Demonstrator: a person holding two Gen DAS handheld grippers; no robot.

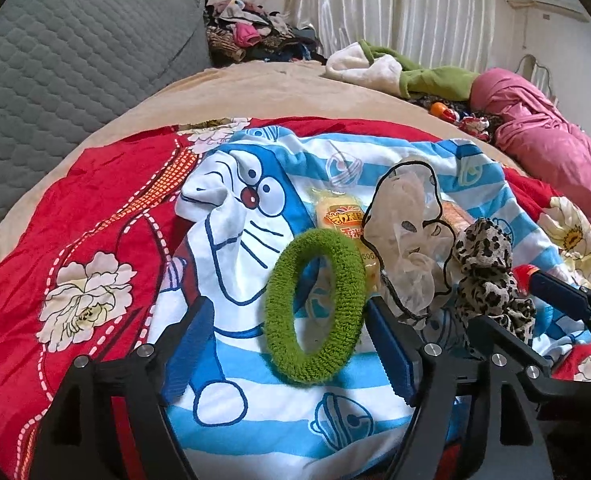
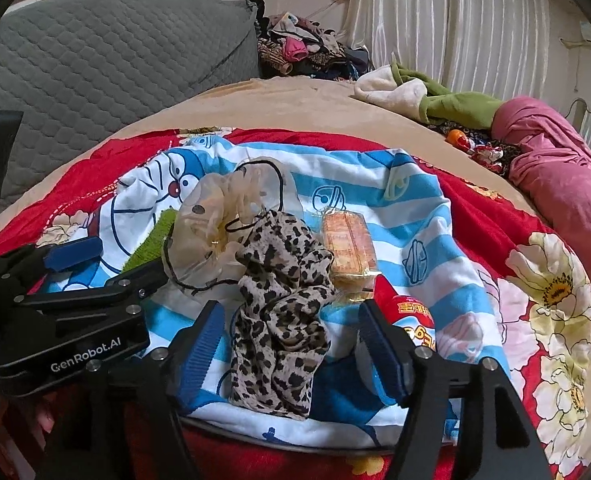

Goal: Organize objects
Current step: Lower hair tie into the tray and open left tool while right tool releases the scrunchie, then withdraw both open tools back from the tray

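Both tongs gape: left gripper (image 1: 287,344) straddles green scrunchie (image 1: 315,308), right gripper (image 2: 291,344) straddles leopard scrunchie (image 2: 283,300), pads clear, on cartoon cloth (image 2: 375,184); containers none visible.

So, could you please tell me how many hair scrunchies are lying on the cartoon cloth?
3. The green scrunchie lies leftmost, the sheer beige scrunchie in the middle, and the leopard-print scrunchie rightmost, nearest the camera. Folds may hide others.
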